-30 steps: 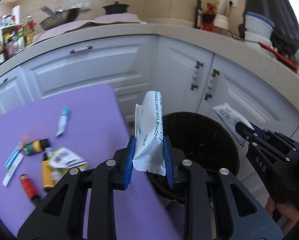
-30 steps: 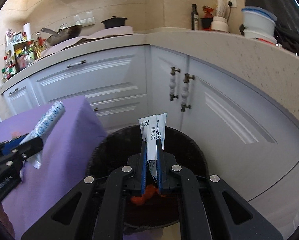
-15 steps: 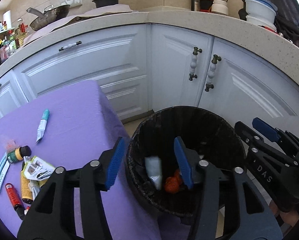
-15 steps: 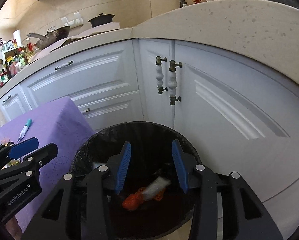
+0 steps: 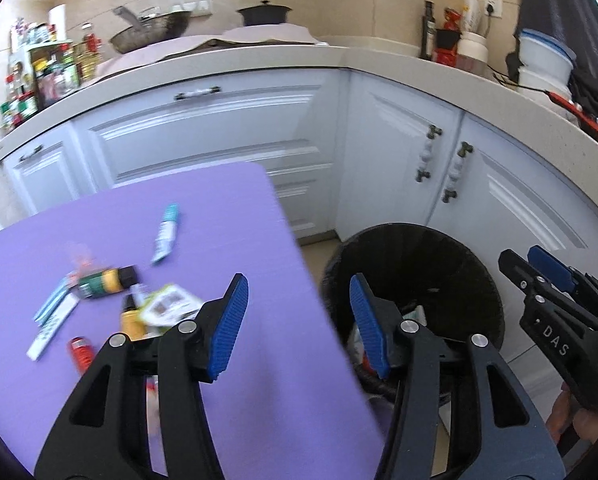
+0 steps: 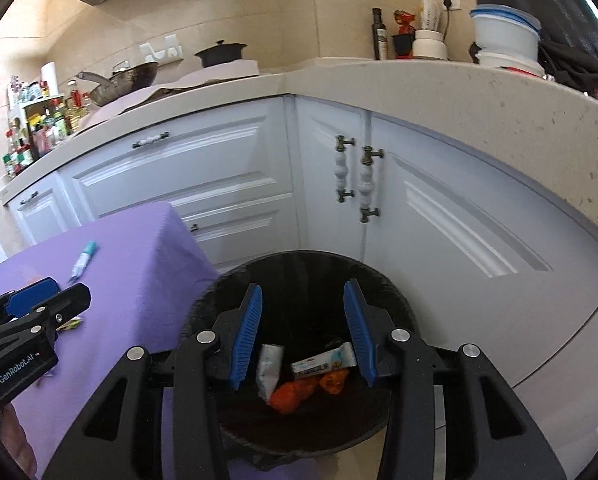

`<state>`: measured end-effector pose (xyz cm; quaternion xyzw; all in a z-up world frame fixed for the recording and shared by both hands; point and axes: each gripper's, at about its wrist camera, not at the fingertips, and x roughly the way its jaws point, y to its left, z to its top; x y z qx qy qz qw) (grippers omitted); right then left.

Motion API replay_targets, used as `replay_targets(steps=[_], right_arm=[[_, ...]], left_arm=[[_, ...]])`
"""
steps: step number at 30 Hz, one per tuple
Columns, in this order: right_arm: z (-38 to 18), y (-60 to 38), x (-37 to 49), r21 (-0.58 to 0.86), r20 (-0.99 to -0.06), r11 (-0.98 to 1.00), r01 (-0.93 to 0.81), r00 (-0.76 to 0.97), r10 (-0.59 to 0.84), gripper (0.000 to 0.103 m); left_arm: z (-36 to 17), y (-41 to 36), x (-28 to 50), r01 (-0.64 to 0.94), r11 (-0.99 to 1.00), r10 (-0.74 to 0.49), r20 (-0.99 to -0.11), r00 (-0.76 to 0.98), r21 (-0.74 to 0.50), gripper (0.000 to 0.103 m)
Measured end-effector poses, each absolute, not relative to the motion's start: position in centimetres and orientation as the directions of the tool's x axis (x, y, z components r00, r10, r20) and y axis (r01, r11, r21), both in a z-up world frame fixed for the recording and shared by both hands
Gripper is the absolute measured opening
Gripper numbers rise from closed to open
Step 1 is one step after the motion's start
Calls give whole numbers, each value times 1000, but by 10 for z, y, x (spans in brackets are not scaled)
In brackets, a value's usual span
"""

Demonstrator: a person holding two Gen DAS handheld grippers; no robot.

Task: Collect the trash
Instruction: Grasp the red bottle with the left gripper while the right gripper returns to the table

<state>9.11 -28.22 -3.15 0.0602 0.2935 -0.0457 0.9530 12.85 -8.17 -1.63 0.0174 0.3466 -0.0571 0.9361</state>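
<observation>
Both tongs stand open and hold nothing. Left tongs [image 5: 299, 300] hang over the edge of the purple tabletop [image 5: 179, 220], beside the black trash bin [image 6: 299, 272]. Right tongs [image 6: 303, 300] are above the bin's mouth. Inside the bin lie a white sachet [image 6: 269, 366], a printed wrapper [image 6: 323, 360] and orange scraps [image 6: 295, 394]. More trash stays on the tabletop: a small tube [image 5: 165, 232], a bottle [image 5: 105, 282] and a paper packet [image 5: 171, 304].

white cabinets [image 6: 227, 168], wok [image 6: 123, 80], black pot [image 5: 263, 13]
</observation>
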Motion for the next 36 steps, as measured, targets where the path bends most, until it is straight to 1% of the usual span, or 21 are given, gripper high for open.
replay_targets(steps=[5,17,23,27,36], right_arm=[[-26,-256,85,94,-560,993,66,828,-2,43],[-22,-197,75,87,-561,995,-50,823,91,45],[-26,-175,78,76,-574,993,-88,810,116,45],[-31,-167,83,68,-590,993,-96,799,118,46],[-42,-158,97,64,-623,991,-119,771,133,47]], left_arm=[[-13,-46,111,56,998,-40,-649,760,4,52],[-35,47,75,-138,990,116,-706,698,26,52],[-45,61,73,-163,987,115,-729,675,5,52],[-51,62,82,-163,987,104,-736,668,-8,56],[-71,67,109,-173,984,83,-782,618,-32,56]])
